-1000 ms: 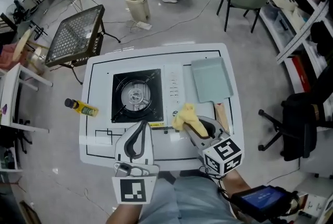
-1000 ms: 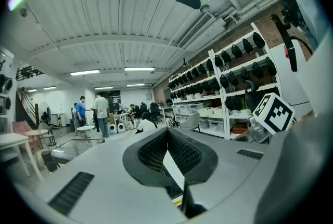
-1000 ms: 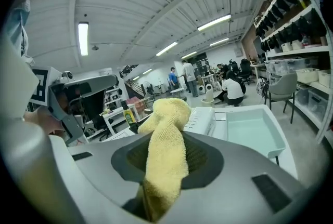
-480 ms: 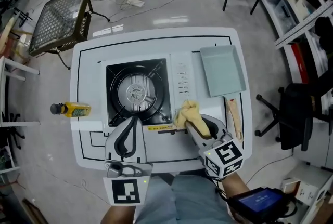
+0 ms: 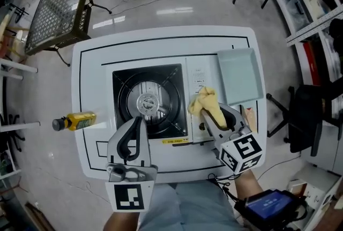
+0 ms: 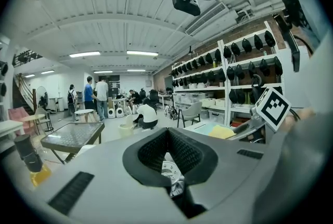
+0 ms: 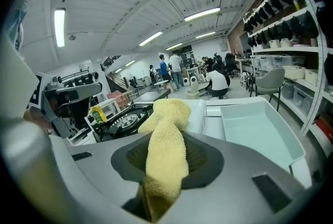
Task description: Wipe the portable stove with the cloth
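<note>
1. The head view looks steeply down from above the near edge of the surface (image 5: pixel 88 80). It takes in the whole top, the stove (image 5: pixel 150 101), the left gripper (image 5: pixel 138 124) and the right gripper (image 5: pixel 214 120).
2. The left gripper view sits just behind that gripper's jaws, near level, facing over the far edge into the room.
3. The right gripper view sits just behind its jaws, tipped slightly down toward the far right corner. The cloth (image 7: pixel 164 150) fills its middle.
4. All three views share the stove and the bottle (image 5: pixel 75 120) at the left edge. The tray (image 5: pixel 241 74) shows in the head and right gripper views.
</note>
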{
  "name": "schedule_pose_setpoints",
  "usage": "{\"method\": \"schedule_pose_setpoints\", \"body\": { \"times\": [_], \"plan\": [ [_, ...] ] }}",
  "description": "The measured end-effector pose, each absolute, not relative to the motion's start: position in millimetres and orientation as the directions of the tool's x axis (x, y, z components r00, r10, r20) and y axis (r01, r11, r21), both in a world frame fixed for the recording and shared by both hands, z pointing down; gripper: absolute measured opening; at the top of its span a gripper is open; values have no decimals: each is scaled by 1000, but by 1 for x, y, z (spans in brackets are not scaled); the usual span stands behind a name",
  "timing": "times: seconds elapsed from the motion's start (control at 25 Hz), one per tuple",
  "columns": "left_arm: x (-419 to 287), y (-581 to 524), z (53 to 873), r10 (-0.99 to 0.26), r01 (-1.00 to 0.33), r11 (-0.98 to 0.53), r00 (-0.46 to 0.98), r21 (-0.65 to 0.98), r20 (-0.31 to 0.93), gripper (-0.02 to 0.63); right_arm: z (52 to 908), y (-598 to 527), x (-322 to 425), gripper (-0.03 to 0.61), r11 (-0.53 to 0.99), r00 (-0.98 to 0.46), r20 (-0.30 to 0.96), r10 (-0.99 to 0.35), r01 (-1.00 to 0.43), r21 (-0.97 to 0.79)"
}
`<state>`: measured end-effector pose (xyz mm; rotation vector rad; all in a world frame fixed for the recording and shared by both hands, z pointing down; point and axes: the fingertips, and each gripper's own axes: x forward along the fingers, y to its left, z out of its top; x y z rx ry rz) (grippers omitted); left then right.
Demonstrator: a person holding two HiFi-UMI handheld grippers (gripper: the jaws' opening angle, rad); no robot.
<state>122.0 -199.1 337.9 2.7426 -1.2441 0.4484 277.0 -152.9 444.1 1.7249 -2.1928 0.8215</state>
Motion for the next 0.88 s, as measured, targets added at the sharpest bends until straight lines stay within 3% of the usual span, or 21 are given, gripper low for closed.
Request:
{"method": "schedule_pose_setpoints", "body": {
  "times": [0.88],
  "plan": [
    [79, -278, 362, -749, -799, -601, 565, 4, 346, 18, 448, -284, 316, 137, 115, -205, 526, -826, -973, -199]
  ]
}}
